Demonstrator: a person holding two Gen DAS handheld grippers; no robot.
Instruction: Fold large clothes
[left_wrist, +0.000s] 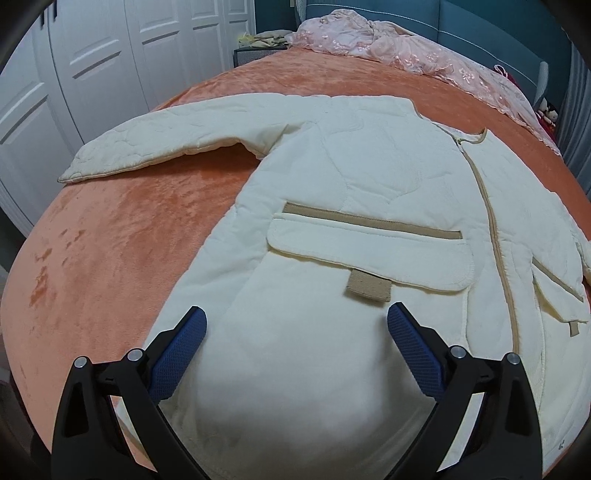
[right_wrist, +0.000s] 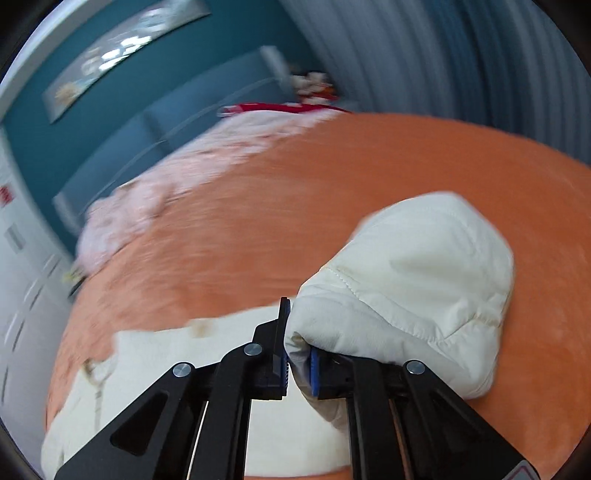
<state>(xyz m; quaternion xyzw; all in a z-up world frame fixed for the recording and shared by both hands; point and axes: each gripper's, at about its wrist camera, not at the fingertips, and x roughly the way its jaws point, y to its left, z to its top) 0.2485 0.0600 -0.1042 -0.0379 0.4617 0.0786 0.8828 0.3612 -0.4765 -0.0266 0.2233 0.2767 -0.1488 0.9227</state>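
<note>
A cream quilted jacket (left_wrist: 351, 177) with tan trim lies flat, front up, on the orange bed cover (left_wrist: 110, 240). Its left sleeve (left_wrist: 147, 147) stretches out to the left. My left gripper (left_wrist: 295, 325) is open and hovers over the jacket's lower hem, below the pocket flap (left_wrist: 369, 251), touching nothing. My right gripper (right_wrist: 297, 354) is shut on the jacket's other sleeve (right_wrist: 413, 280), which bunches up over its right finger above the bed. The jacket body (right_wrist: 184, 354) shows blurred below it.
A pink lace cover (left_wrist: 388, 44) lies bunched at the head of the bed by the teal headboard (left_wrist: 480, 22). White wardrobe doors (left_wrist: 92, 66) stand at the left. Grey curtains (right_wrist: 443, 55) hang on the right side.
</note>
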